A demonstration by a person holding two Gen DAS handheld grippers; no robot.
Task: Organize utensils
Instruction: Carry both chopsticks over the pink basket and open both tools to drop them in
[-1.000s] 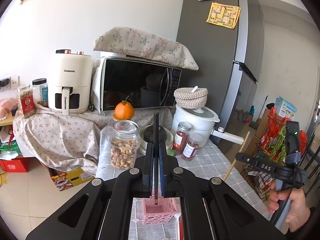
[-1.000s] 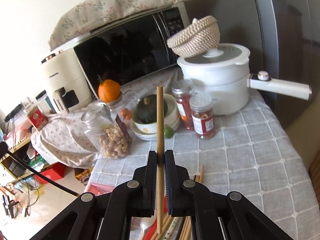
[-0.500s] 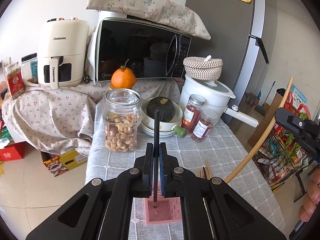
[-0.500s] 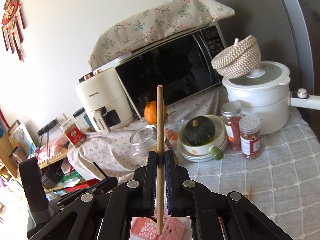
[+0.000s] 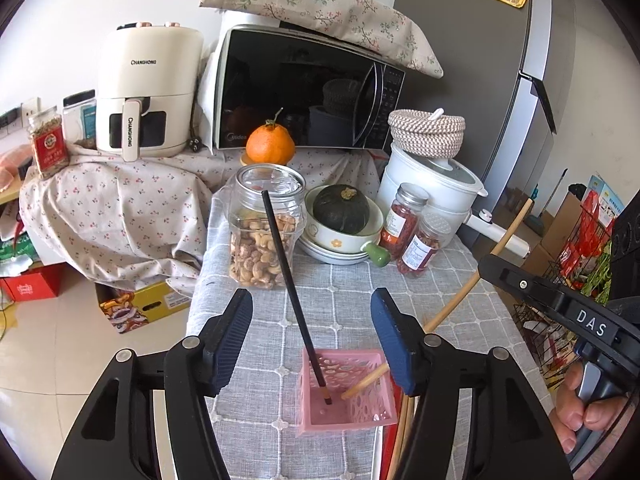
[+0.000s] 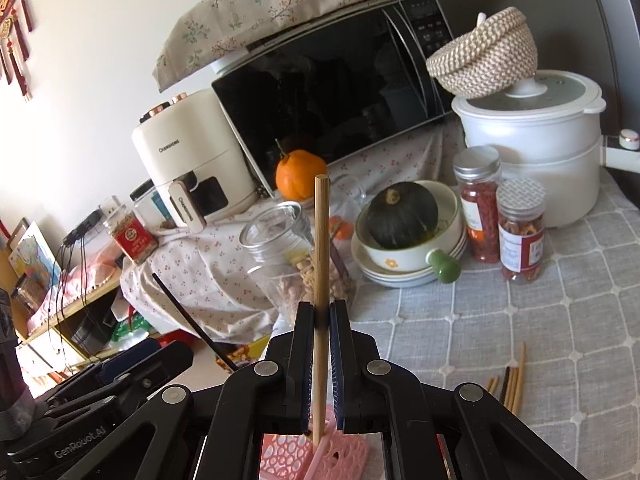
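The left gripper [image 5: 312, 332] has just been opening; its jaws now stand apart, and the black chopstick [image 5: 294, 300] rises between them, touching neither pad. Its lower tip sits inside the pink basket [image 5: 360, 412], and the stick leans away toward the nut jar [image 5: 266, 228]. The basket stands on the grey checked tablecloth [image 5: 340, 292], close to the table's near edge and just beside the right-hand blue pad.

The right gripper [image 6: 320, 320] is clamped on the wooden chopstick [image 6: 321, 264], jaws pressed together around its middle. In the left view, this stick slants in from the right with its tip down in the basket, near the black one's tip. A hand [image 5: 584, 412] grips the right gripper's handle at the frame's edge.

In the right view, the gripper body hides most of the basket. More chopsticks [image 6: 512, 380] lie on the cloth, cut off by the gripper; their number is unclear. Sticks and something red beside the basket are mostly hidden behind the left gripper.
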